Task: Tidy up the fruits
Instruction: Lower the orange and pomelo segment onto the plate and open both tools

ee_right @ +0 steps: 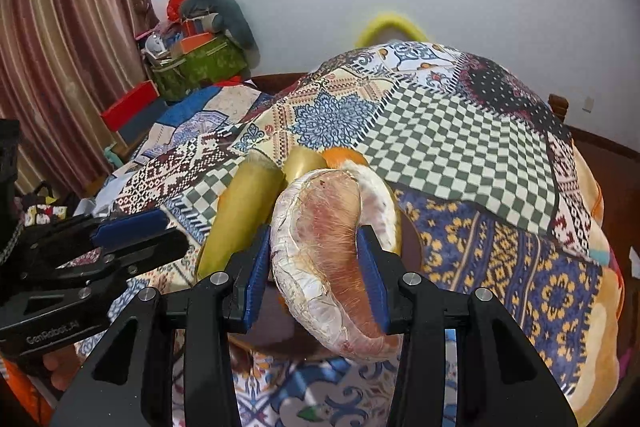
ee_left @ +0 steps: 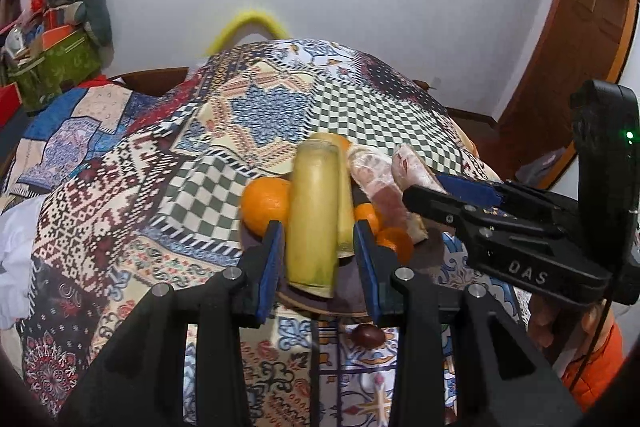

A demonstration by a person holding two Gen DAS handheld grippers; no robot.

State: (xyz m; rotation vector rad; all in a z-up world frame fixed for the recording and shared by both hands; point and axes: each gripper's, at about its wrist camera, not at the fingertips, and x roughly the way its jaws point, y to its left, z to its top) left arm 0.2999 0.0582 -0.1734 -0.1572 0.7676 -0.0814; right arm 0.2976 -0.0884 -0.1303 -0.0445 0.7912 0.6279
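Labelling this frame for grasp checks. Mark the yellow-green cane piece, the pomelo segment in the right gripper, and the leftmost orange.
yellow-green cane piece [ee_left: 313, 211]: left wrist view, middle of its length.
pomelo segment [ee_right: 320, 251]: right wrist view, pink flesh between the pads.
leftmost orange [ee_left: 265, 203]: left wrist view, centre of its peel.

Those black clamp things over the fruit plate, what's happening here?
A person holds one in each hand, sorting fruit. The left gripper has its fingers around a yellow-green sugarcane length above the dark round plate of oranges. The right gripper grips a peeled pinkish pomelo wedge beside it.
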